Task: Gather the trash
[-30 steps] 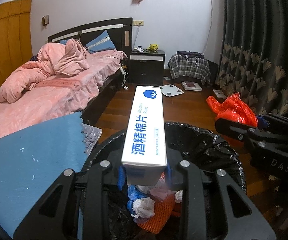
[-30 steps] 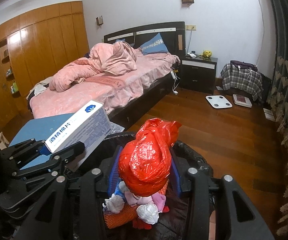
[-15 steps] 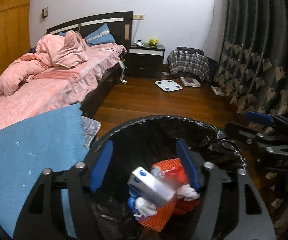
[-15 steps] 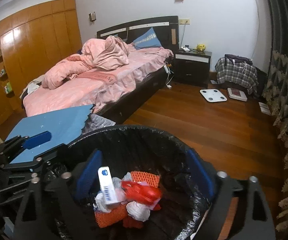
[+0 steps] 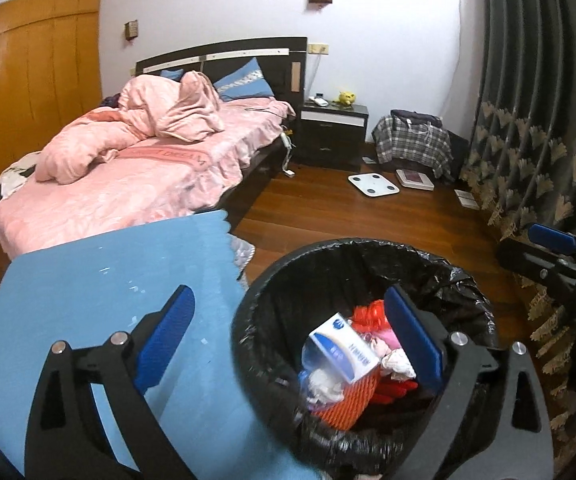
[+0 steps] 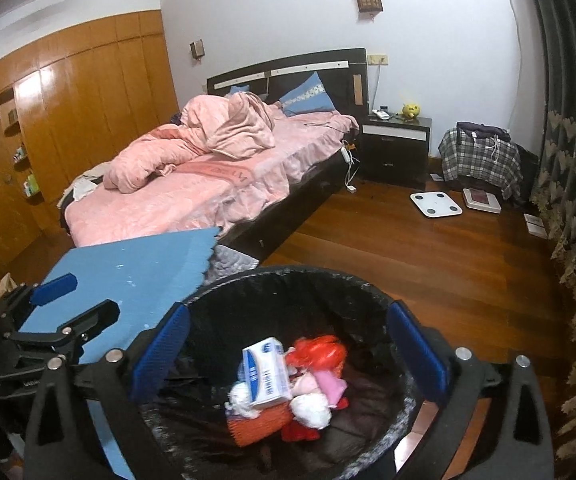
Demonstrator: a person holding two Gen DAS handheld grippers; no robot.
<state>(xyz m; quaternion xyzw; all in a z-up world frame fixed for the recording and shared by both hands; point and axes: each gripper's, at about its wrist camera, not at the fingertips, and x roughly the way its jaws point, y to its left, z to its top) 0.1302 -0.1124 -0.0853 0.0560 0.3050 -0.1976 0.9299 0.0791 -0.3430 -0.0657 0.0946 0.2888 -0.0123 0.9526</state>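
A black-lined trash bin [image 5: 368, 245] [image 6: 288, 270] stands on the wood floor below both grippers. Inside lie a white-and-blue box [image 5: 342, 350] [image 6: 265, 376], a red plastic bag [image 5: 370, 314] [image 6: 320, 354], an orange net [image 5: 352, 404] and white wads. My left gripper [image 5: 285, 296] hangs over the bin's left rim, its jaws opening wide with nothing between them. My right gripper [image 6: 288, 312] hovers above the bin, jaws also opening and holding nothing. Each gripper shows at the edge of the other's view: the right [image 5: 556, 248], the left [image 6: 75, 296].
A blue foam mat [image 5: 107, 280] [image 6: 139, 264] lies left of the bin, beside a bed with pink bedding [image 6: 207, 184]. Beyond are a dark nightstand [image 6: 396, 148], a white scale [image 6: 436, 204], a plaid bag [image 6: 480, 156] and dark curtains [image 6: 568, 160] along the right.
Both grippers opened: the box and the red bag dropped into the bin. Both grippers have risen a little, and the left one has drifted left over the blue mat.
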